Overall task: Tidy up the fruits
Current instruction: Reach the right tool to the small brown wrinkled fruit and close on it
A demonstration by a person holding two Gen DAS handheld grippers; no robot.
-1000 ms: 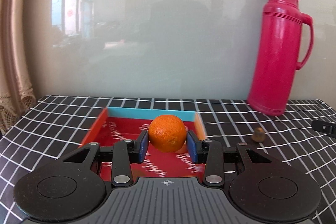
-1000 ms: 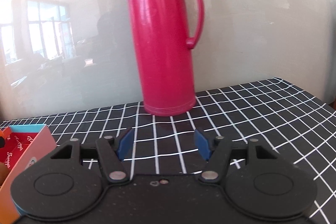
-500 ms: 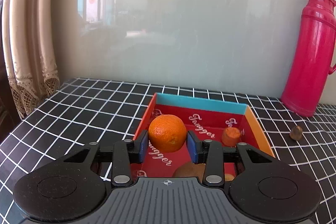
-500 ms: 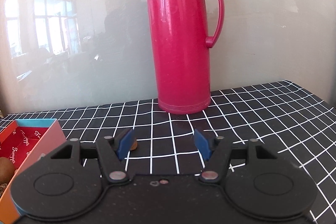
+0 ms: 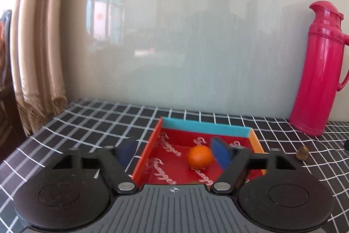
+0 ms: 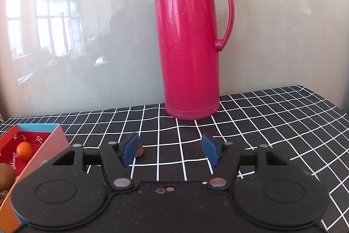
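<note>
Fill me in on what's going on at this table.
A person is sorting fruit with two handheld grippers. The left gripper is opening its jaws over the red box, and the orange lies loose inside it. The right gripper hangs open and empty near a small brown item on the checked cloth, before the red thermos.

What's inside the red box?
The red box holds an orange, and a brown kiwi shows near its front. The rest of its floor is hidden behind the grippers.
</note>
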